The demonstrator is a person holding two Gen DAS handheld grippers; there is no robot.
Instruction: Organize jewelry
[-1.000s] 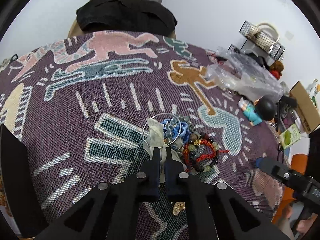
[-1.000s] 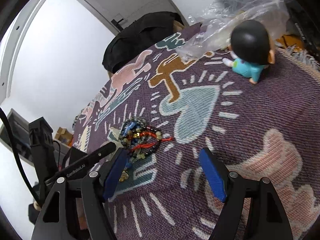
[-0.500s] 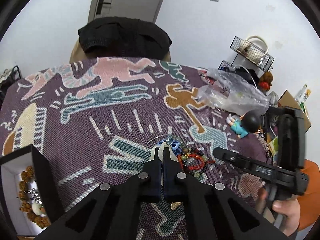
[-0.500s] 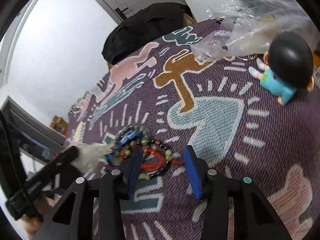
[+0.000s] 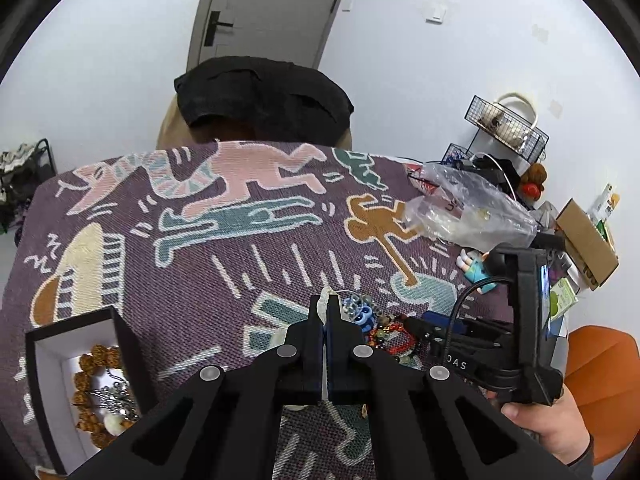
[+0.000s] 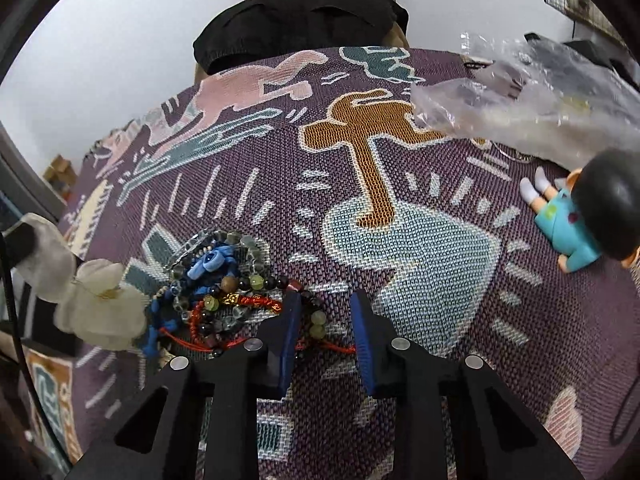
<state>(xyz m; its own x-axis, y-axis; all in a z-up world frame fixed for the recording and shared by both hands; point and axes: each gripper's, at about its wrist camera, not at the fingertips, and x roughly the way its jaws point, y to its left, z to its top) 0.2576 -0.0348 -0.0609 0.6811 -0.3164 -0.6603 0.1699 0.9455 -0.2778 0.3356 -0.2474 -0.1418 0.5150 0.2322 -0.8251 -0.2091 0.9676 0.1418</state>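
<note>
While my left tongs (image 5: 328,314) clench a pale flower piece (image 6: 102,312), my right tongs (image 6: 326,320) gape astride the red bracelet (image 6: 240,308), strand crosswise between the fingers.

A purple woven cloth (image 5: 240,272) with pink, teal and brown figures covers the surface. At its far edge a black garment (image 5: 264,100) is draped over a chair back, before a grey door (image 5: 268,12). A crumpled clear plastic bag (image 6: 532,108) lies at the right, and near it a doll (image 6: 588,216) in a blue shirt lies on its side. A wire basket (image 5: 506,124) and a cardboard box (image 5: 586,248) stand beyond the cloth.
</note>
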